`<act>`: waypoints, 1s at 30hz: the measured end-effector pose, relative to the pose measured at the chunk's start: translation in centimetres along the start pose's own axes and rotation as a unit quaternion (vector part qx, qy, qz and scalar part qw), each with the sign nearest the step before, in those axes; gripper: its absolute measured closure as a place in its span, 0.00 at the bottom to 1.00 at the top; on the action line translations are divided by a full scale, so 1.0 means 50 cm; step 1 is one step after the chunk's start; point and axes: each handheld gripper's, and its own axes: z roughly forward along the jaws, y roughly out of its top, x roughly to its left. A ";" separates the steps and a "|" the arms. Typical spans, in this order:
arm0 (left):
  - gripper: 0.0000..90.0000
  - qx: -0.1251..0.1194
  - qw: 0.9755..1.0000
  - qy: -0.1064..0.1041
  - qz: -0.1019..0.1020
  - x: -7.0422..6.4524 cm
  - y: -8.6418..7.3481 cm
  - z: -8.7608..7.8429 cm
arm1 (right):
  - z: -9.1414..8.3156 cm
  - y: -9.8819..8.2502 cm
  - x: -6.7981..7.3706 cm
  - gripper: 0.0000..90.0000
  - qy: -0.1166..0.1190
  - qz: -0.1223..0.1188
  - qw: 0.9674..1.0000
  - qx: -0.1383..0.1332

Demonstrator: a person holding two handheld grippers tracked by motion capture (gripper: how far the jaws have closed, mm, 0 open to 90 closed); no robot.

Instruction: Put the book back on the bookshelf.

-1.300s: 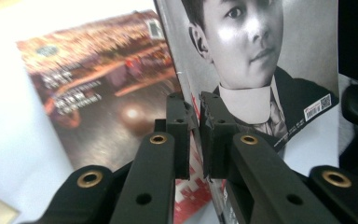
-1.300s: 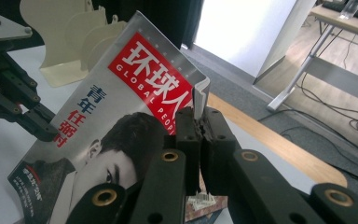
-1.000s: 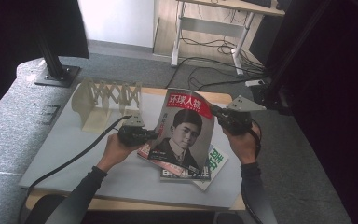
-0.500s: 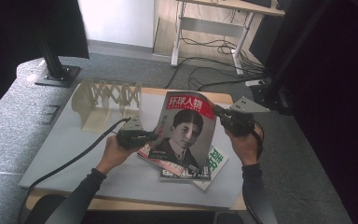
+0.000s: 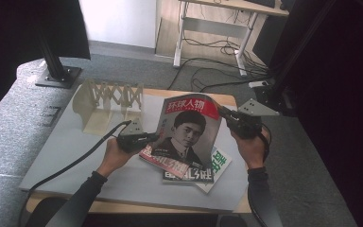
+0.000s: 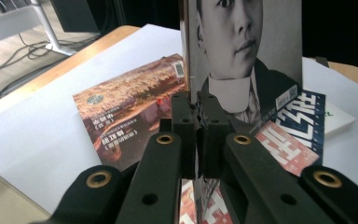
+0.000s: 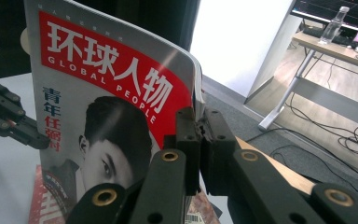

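Lifting the top magazine [image 5: 186, 130] off the stack on the bench [image 5: 71, 151], tilted up between both sides: at the left, left hand-held gripper [image 5: 147, 138] clamped shut on the lower left edge of the cover, pads pinching the pages as seen in the left gripper view [image 6: 199, 135]; beneath, more magazines [image 5: 189, 174] lying flat, one with a reddish cover [image 6: 130, 107]; at the right, right hand-held gripper [image 5: 224, 113] closed tight on the upper right corner [image 7: 198, 140]. Probably mid-transfer; next calling for carrying it level, both grips kept firm, toward the wooden rack [image 5: 108, 105]. Reading on the red banner: "环球人物", "GLOBAL PEOPLE", plus "青年" down the side.
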 end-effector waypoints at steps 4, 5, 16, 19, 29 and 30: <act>0.97 0.005 1.000 -0.008 -0.004 0.000 -0.004 -0.006 | -0.004 0.000 0.004 0.94 0.008 0.001 1.000 -0.002; 0.98 0.006 1.000 -0.009 -0.002 -0.001 -0.005 -0.008 | -0.005 0.000 0.004 0.94 0.011 0.002 1.000 -0.004; 0.97 0.013 1.000 -0.019 0.015 -0.020 -0.009 -0.023 | -0.028 -0.009 0.006 0.92 0.029 0.007 0.999 -0.015; 0.97 0.016 0.999 -0.020 0.022 -0.026 -0.009 -0.026 | -0.037 -0.012 0.010 0.92 0.035 0.006 0.999 -0.019; 0.89 0.012 0.999 -0.030 0.036 -0.037 0.009 -0.034 | -0.060 -0.022 0.018 0.92 0.048 -0.006 0.998 -0.029; 0.89 0.011 0.999 -0.030 0.035 -0.035 0.013 -0.035 | -0.062 -0.022 0.019 0.92 0.048 -0.006 0.998 -0.028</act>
